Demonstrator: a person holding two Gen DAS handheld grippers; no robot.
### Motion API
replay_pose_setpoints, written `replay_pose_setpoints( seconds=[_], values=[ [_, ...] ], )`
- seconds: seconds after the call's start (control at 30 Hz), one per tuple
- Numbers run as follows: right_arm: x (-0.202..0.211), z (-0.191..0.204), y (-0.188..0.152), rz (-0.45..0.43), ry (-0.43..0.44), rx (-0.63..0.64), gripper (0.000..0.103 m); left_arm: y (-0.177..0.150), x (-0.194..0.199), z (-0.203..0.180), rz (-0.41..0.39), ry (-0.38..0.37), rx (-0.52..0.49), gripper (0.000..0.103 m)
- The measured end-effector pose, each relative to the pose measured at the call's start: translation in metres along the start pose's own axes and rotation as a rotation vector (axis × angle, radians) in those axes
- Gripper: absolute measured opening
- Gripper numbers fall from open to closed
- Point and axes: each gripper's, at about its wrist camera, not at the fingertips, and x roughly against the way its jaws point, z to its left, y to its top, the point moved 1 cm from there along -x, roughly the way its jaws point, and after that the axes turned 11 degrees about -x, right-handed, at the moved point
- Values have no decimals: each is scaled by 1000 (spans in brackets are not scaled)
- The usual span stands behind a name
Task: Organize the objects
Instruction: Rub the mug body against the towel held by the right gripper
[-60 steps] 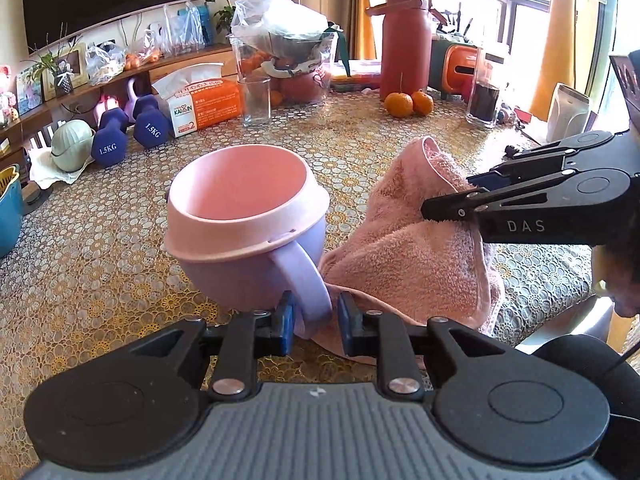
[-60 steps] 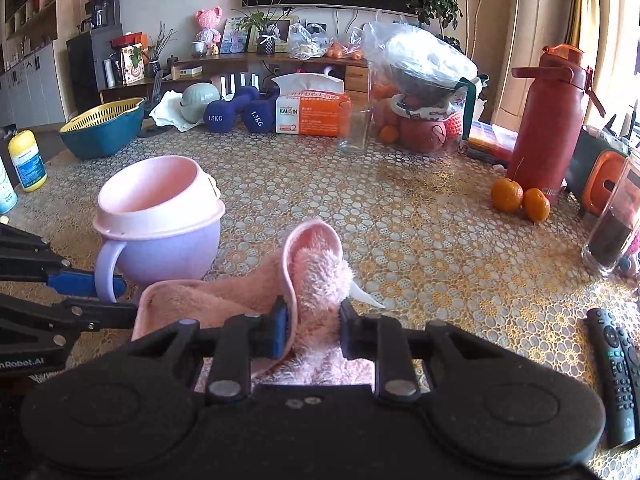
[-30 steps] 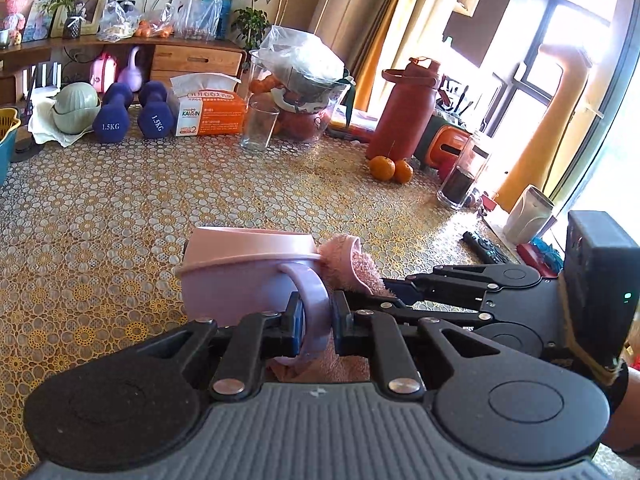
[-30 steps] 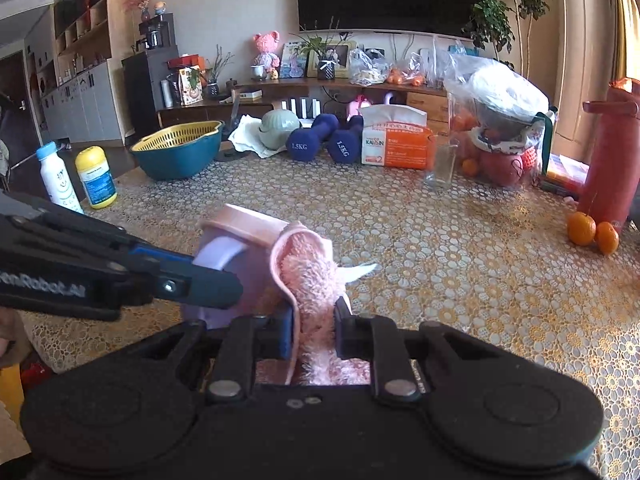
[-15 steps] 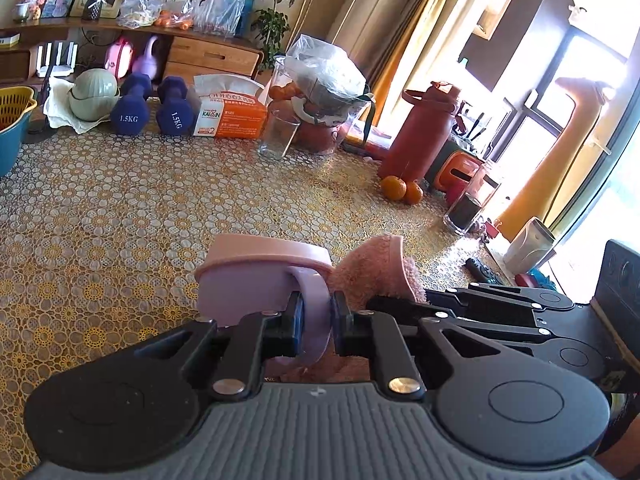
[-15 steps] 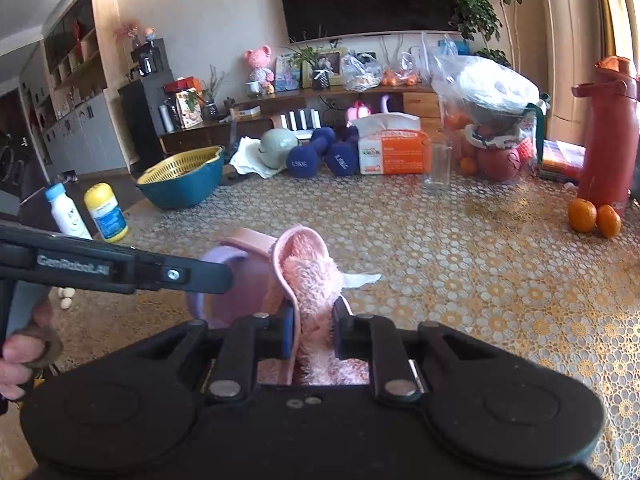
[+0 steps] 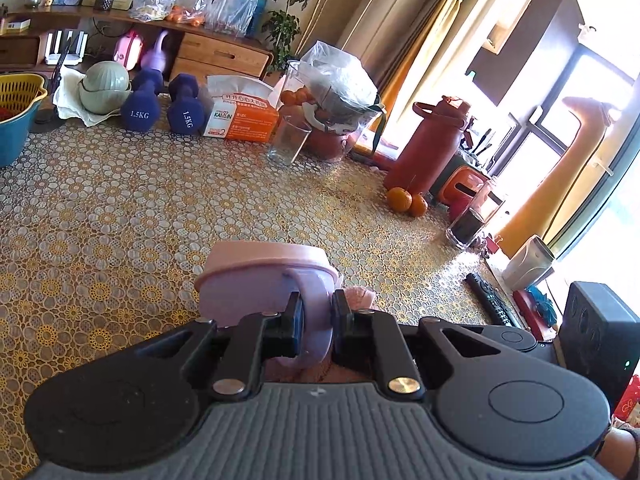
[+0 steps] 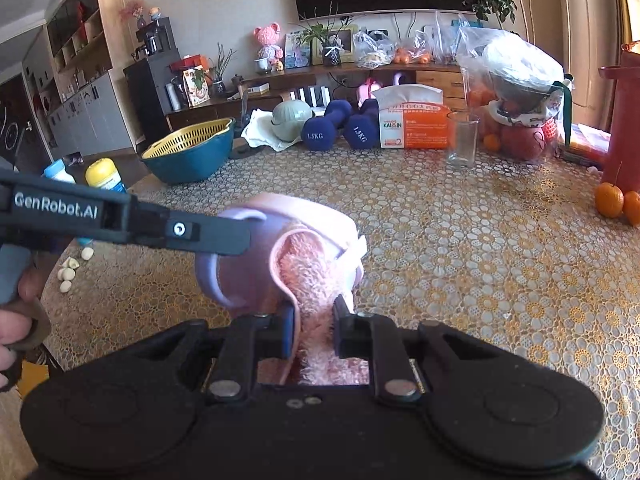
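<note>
A lilac cup with a pink rim (image 7: 256, 276) hangs above the patterned table, tilted. My left gripper (image 7: 316, 324) is shut on its lilac handle (image 7: 316, 312). A pink towel (image 8: 316, 280) is pinched in my right gripper (image 8: 314, 330), which is shut on a fold of it. In the right wrist view the towel lies against the side of the cup (image 8: 248, 276), and the left gripper's fingers (image 8: 208, 232) reach in from the left. In the left wrist view only a tuft of the towel (image 7: 358, 294) shows behind the cup.
On the table: a drinking glass (image 7: 289, 140), orange tissue box (image 7: 244, 114), two blue dumbbells (image 7: 160, 106), red bottle (image 7: 430, 148), two oranges (image 7: 406, 200), remote (image 7: 490, 298), a dark glass (image 7: 472, 220). A teal basin with yellow colander (image 8: 190, 150) stands far left. A hand (image 8: 16, 312) holds the left gripper.
Both grippers have lifted the cup and the towel off the table and brought them close together. The left view has swung left and rolled; the towel now presses against the cup's side.
</note>
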Motion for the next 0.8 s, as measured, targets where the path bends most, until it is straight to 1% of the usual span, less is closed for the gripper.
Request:
replay_pose_setpoints(
  seconds=[0.13, 0.2, 0.3, 0.37, 0.43, 0.57, 0.63, 0.73, 0.8],
  values=[
    [-5, 3, -4, 18, -29, 37, 18, 0, 3, 7, -6, 10, 9, 14],
    [-6, 2, -4, 24, -83, 63, 18, -1, 5, 11, -7, 26, 7, 14],
    [-5, -12, 0, 31, -124, 22, 17, -3, 9, 18, -6, 35, 16, 14],
    [-2, -19, 5, 26, -113, -23, 17, -3, 10, 22, -8, 42, 26, 14],
    [5, -18, 10, 4, -86, -45, 17, -4, 12, 26, -11, 47, 35, 15],
    [14, 6, 21, -46, -23, -5, 17, -6, 13, 30, -12, 54, 40, 15],
    [11, 18, 25, -49, 8, 12, 17, -7, 15, 31, -12, 56, 43, 15],
    [3, 30, 26, -56, -2, 51, 17, -8, 16, 33, -11, 61, 39, 15],
    [-2, 29, 27, -55, -17, 46, 17, -9, 17, 34, -11, 63, 39, 15]
  ],
)
